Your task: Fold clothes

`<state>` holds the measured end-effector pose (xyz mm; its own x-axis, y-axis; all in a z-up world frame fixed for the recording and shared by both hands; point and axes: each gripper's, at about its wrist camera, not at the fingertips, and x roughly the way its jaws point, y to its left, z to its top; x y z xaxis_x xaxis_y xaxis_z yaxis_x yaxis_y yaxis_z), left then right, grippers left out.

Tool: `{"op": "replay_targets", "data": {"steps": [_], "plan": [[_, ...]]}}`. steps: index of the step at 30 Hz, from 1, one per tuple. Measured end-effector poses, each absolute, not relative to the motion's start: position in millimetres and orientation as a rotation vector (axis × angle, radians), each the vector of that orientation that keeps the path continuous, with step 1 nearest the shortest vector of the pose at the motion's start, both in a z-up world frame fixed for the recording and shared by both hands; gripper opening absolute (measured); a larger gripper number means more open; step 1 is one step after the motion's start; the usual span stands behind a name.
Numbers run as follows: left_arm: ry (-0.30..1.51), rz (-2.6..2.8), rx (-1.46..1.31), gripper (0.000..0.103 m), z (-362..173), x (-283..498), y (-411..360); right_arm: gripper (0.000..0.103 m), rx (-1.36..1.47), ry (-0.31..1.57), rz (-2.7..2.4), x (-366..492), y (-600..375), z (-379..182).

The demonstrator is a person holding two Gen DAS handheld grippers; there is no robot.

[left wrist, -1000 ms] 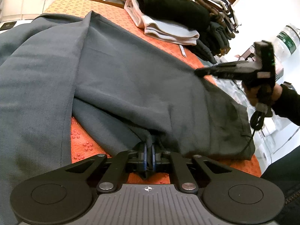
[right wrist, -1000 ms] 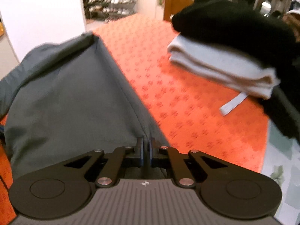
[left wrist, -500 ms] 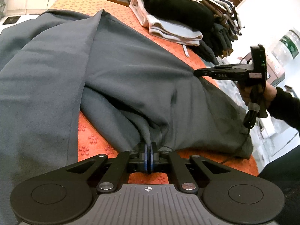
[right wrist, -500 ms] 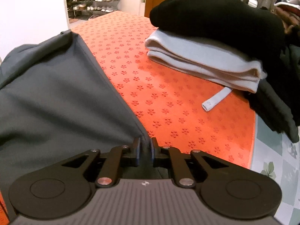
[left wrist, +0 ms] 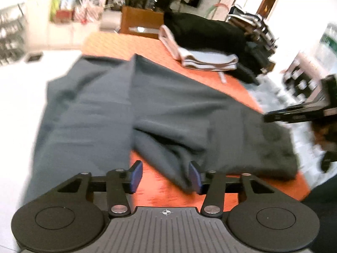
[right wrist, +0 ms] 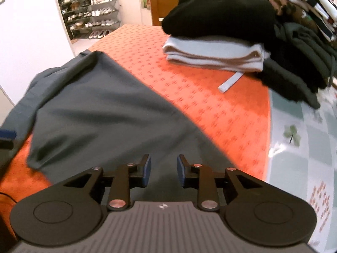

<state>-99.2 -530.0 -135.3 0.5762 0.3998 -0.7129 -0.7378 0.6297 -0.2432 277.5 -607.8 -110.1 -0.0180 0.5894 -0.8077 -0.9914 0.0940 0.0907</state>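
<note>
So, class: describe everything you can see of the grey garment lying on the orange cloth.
The grey garment is plain dark slate-grey, matte, soft-looking woven cloth, with a long seam or fold ridge down it. It lies spread and partly folded over itself on the orange tablecloth, its far end hanging past the edge. Both tools, left and right, stand open at its near edges, gripping nothing.

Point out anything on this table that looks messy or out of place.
The grey garment lies unevenly: its near edge is bunched into loose folds by the open left gripper, and part hangs off the table's side. A pale strap trails loose from the folded light garment.
</note>
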Motion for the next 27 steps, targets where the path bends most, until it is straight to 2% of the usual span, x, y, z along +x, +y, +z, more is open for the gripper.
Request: {"op": "replay_targets", "data": {"steps": [11, 17, 18, 20, 22, 27], "plan": [[0.749, 0.797, -0.428, 0.056, -169.0, -95.3, -514.7, 0.037, -0.537, 0.834, 1.322, 193.7, -660.3, -93.6], [0.767, 0.745, -0.298, 0.063, -178.4, -84.8, -498.6, 0.039, -0.466, 0.829, 1.158, 124.3, -686.9, -84.3], [0.77, 0.728, -0.274, 0.059, -179.1, -85.7, -496.4, 0.039, -0.455, 0.829, 1.126, 111.7, -691.1, -83.5], [0.776, 0.673, -0.22, 0.041, -179.6, -87.7, -492.7, 0.039, -0.425, 0.829, 1.083, 92.2, -698.3, -81.6], [0.784, 0.611, -0.173, 0.008, -178.4, -88.8, -490.2, 0.039, -0.395, 0.828, 1.041, 72.6, -705.6, -79.7], [0.764, 0.542, -0.227, 0.004, -157.1, -108.0, -467.8, 0.039, -0.321, 0.825, 0.934, 23.8, -723.7, -74.9]]}}
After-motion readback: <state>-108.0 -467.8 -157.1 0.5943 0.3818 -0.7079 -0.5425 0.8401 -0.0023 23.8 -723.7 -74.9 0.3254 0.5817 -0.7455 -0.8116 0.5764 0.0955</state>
